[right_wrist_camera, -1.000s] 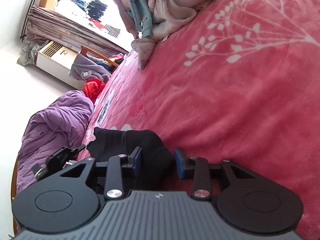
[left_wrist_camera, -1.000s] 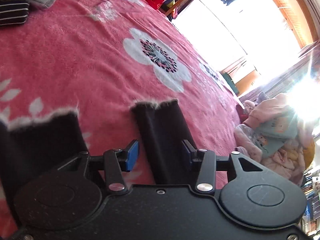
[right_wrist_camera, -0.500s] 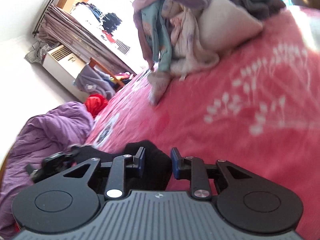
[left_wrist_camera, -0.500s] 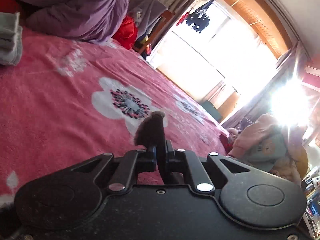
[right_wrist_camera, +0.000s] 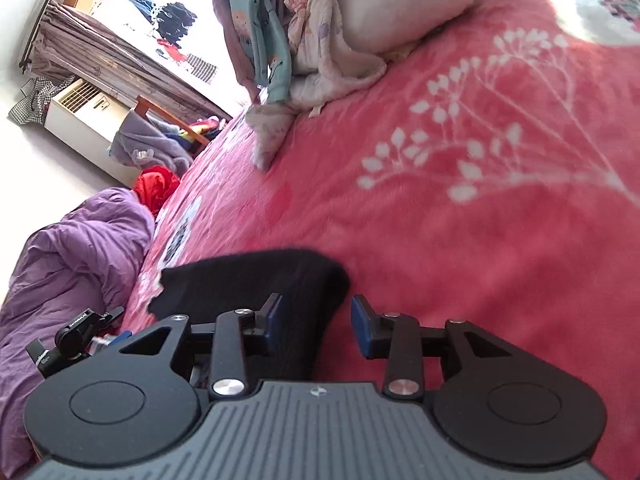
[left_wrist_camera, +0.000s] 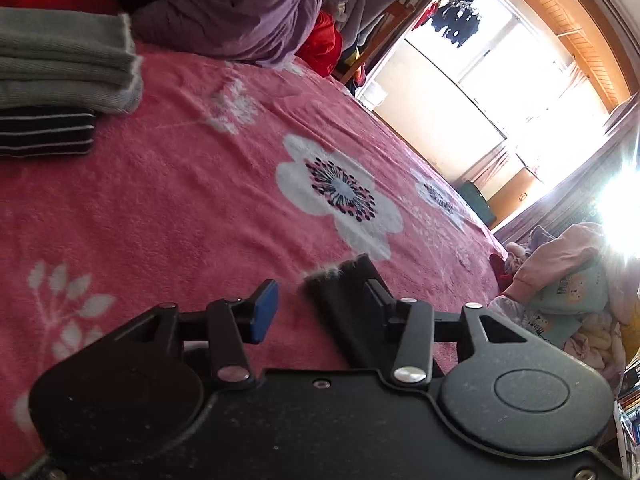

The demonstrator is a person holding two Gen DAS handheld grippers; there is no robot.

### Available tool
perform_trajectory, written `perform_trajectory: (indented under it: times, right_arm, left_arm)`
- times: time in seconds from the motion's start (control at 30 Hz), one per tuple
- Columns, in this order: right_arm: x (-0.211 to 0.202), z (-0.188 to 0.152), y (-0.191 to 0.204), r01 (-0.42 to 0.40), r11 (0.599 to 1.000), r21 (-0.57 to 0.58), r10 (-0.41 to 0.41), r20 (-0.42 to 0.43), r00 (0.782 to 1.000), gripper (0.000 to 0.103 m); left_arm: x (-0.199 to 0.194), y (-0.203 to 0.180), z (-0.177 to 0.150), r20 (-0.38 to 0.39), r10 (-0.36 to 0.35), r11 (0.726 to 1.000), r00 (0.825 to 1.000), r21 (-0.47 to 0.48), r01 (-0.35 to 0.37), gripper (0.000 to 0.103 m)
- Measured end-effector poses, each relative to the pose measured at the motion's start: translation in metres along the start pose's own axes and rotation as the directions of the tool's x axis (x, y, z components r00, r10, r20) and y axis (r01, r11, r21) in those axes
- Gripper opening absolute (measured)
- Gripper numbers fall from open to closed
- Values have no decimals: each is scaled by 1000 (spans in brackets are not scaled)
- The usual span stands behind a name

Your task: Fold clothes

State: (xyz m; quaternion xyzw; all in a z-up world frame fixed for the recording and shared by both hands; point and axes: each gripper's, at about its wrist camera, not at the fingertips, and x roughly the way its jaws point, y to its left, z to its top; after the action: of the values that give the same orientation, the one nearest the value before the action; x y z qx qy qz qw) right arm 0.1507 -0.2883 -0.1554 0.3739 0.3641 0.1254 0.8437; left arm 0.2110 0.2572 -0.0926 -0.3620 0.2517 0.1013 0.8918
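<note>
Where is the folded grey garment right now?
In the left wrist view, the folded grey garment sits at the upper left on the pink blanket, stacked just above a black striped folded piece and beside the purple quilt.

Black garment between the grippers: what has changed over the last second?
The left gripper clamped the black fleece-lined garment half a second ago; its jaws are now opening, cloth against one pad only. The right gripper is opening too, garment beside one pad. The pink flowered blanket and folded grey stack stayed put.

A black garment (right_wrist_camera: 256,280) with a fuzzy pale hem (left_wrist_camera: 324,274) lies on the pink floral blanket (left_wrist_camera: 180,200).
</note>
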Motion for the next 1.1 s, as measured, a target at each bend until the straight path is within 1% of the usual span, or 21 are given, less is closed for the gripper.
perform_trajectory:
  times: [0.17,0.27,0.33,0.4,0.5,0.6,0.7,0.8,0.87,0.9,0.93,0.97,1.0,1.03,1.07,1.1]
  right_arm:
    - [-15,-24,15,-44,999,11,44,-51,998,40]
    - [-22,-40,20,-38,999,12,39,-82,996,42]
    - [-26,-51,22,-32,999,18,34,-101,994,43]
    - [-30,-61,23,-30,999,28,33,-121,992,43]
    - [-34,-75,25,-18,999,35,23,-148,989,45]
    - [-32,-86,23,1,998,61,9,-165,986,46]
    - [-30,-91,23,9,997,76,2,-152,988,46]
    - [-26,-92,24,10,997,82,1,-138,990,46]
    - [-23,-93,23,12,996,83,-2,-122,993,45]
    - [-21,-94,22,12,996,83,-3,-114,994,42]
    - [-18,-94,21,11,996,90,-1,-109,994,37]
    - [-15,-95,19,9,995,98,2,-104,995,33]
    - [-14,-95,20,10,997,77,-2,-102,995,27]
    - [-13,-96,22,12,999,51,-7,-100,995,21]
    - [-15,-95,23,1,999,37,3,-105,994,19]
    - [-20,-94,26,-17,999,32,20,-107,994,17]
  left_arm:
    - [-50,30,2,33,29,999,999,-46,-27,46]
    - [-73,49,-10,17,36,995,999,-92,-34,46]
    - [-79,59,-21,-10,54,993,999,-105,-55,46]
    - [-80,68,-30,-33,80,990,996,-113,-83,46]
    - [-74,80,-39,-66,93,986,993,-129,-101,46]
    - [-65,89,-43,-72,82,983,994,-156,-92,45]
    - [-56,90,-43,-69,53,984,996,-166,-64,45]
    - [-48,86,-44,-74,35,989,997,-140,-45,43]
    - [-42,83,-45,-85,14,993,996,-115,-24,39]
    - [-39,81,-46,-92,12,995,996,-93,-21,29]
    - [-37,79,-47,-99,12,997,995,-69,-19,12]
    - [-37,78,-47,-89,17,999,996,-49,-21,4]
    - [-39,76,-48,-72,24,999,997,-32,-27,3]
    - [-46,74,-46,-33,17,999,999,-27,-18,3]
    - [-59,71,-42,21,-3,1000,1000,-17,3,3]
    - [-69,67,-38,54,-12,1000,998,6,11,3]
